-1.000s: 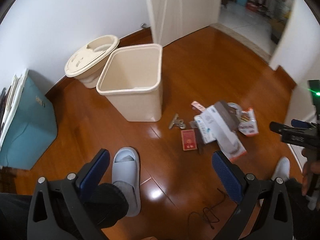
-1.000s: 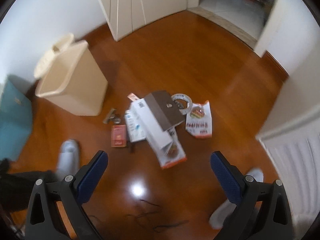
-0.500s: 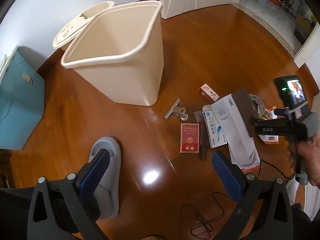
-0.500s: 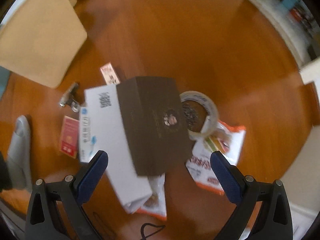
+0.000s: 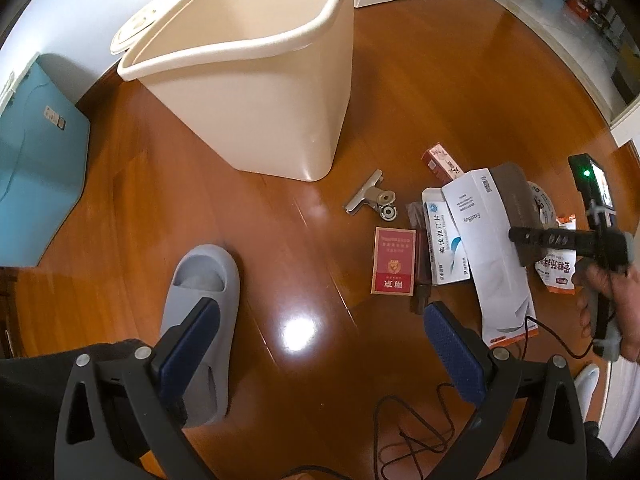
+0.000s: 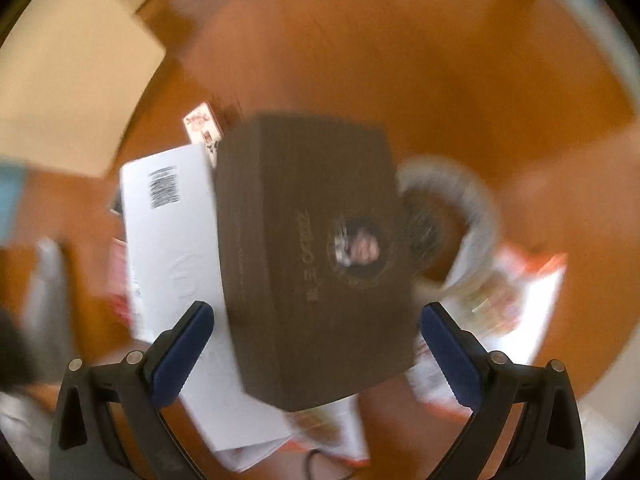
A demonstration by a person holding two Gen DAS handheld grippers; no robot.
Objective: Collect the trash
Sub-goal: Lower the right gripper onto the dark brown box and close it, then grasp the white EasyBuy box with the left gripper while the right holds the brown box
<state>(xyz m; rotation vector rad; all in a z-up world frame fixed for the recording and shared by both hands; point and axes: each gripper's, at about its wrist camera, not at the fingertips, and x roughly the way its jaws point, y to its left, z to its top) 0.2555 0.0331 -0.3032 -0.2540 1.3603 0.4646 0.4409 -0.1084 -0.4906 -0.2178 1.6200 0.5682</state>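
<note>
Your right gripper [image 6: 316, 344] has dropped close over the brown box [image 6: 316, 248], jaws wide; left gripper [image 5: 316, 344] hangs wide too: grab next.

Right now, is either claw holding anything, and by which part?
No. Both claws are open: the right claw straddles the brown box without gripping it, the left claw is over bare floor.

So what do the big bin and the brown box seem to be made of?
Bin: likely plastic, cream, smooth with a soft sheen, rolled rim moulded in one piece.
Brown box: probably matte printed cardboard with sharp folded edges; the right wrist view is blurred, so not certain.
</note>
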